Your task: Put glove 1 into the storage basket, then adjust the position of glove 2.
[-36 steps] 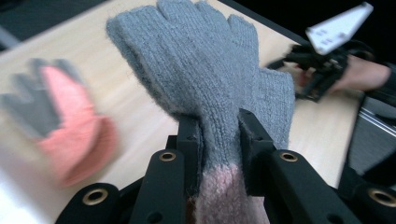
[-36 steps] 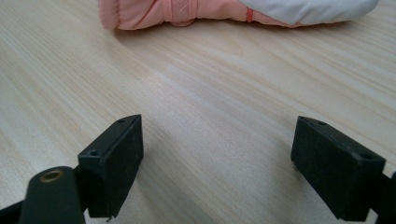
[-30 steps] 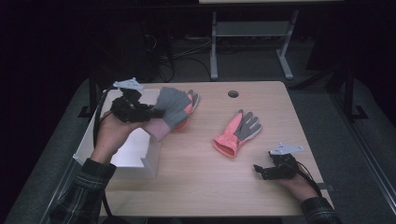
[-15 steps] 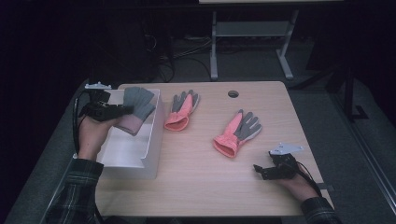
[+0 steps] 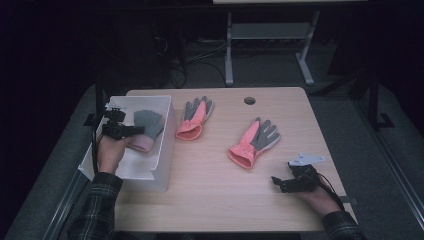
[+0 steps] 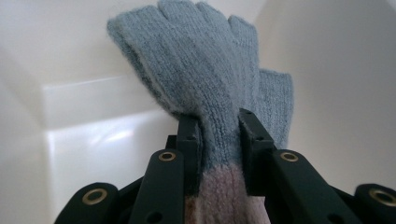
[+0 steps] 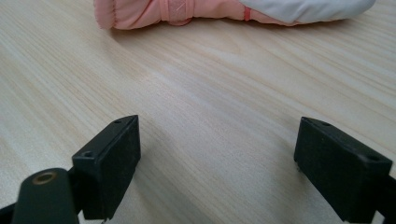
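Knit glove [image 5: 145,129] lowered into white bin [image 5: 159,167]; left gripper [image 5: 139,131] clamped.

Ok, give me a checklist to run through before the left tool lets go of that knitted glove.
1. Left tool clamped on the grey knitted glove, near its pink cuff: ok.
2. Glove inside the white bin: ok, bin walls surround it in the left gripper view.
3. Glove resting on the bin floor: cannot tell.
4. Right tool open, nothing between its jaws, low over the table: ok.
5. Two pink-and-grey gloves, one near the bin, one mid-table, lying outside the bin: ok.
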A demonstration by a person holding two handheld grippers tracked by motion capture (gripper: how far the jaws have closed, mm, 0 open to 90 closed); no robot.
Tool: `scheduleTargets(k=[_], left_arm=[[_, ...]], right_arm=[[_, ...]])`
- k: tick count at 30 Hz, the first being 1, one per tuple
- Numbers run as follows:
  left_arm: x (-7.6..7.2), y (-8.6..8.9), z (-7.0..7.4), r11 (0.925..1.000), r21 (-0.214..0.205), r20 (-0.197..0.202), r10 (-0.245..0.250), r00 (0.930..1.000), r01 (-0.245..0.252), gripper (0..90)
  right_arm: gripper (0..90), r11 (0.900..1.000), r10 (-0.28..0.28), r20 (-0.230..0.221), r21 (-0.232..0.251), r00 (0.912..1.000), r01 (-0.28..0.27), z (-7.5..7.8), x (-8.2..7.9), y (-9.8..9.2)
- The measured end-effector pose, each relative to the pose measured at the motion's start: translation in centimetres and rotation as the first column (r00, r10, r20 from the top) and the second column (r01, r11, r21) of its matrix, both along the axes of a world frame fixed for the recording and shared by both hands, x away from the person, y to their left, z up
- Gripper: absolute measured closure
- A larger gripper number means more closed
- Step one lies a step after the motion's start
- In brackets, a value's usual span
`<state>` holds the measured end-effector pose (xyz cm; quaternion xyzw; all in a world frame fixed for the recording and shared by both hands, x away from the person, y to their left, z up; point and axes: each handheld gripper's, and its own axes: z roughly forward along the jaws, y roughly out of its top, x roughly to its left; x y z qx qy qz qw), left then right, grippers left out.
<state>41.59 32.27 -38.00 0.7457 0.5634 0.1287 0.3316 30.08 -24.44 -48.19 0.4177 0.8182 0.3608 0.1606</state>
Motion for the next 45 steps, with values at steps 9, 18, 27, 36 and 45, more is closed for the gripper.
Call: scheduleTargets(k=[9,18,27,36,45], left_arm=[[0.1,1.6,-2.5,0.9977,0.061,-0.042,0.032,0.9986,-0.029,72.0],[0.0,1.4,-4.1,0.994,0.103,-0.088,0.048,0.995,-0.039,55.7],[-0.2,0.0,-1.6,0.985,0.157,0.008,0.072,0.9974,-0.072,20.5],[-1.7,-3.2,3.6,0.9932,0.017,0.125,-0.116,0.9853,0.115,19.6],[-3.6,-9.4,6.4,0.9424,-0.009,0.177,-0.327,0.9281,0.334,17.4]], right_arm=[[14.0,1.0,0.001,0.0,-0.001,1.0,-0.001,0.0,0.0,0.0],[13.9,1.0,-0.001,0.0,0.0,1.0,0.001,0.0,0.0,0.0],[13.8,1.0,-0.001,0.0,-0.001,1.0,0.001,0.0,0.0,0.0],[2.4,0.9979,-0.06,-0.018,-0.025,0.998,0.059,-0.1,0.3,0.1],[31.8,0.9986,-0.035,-0.044,-0.041,0.9984,0.033,0.9,0.3,0.3]])
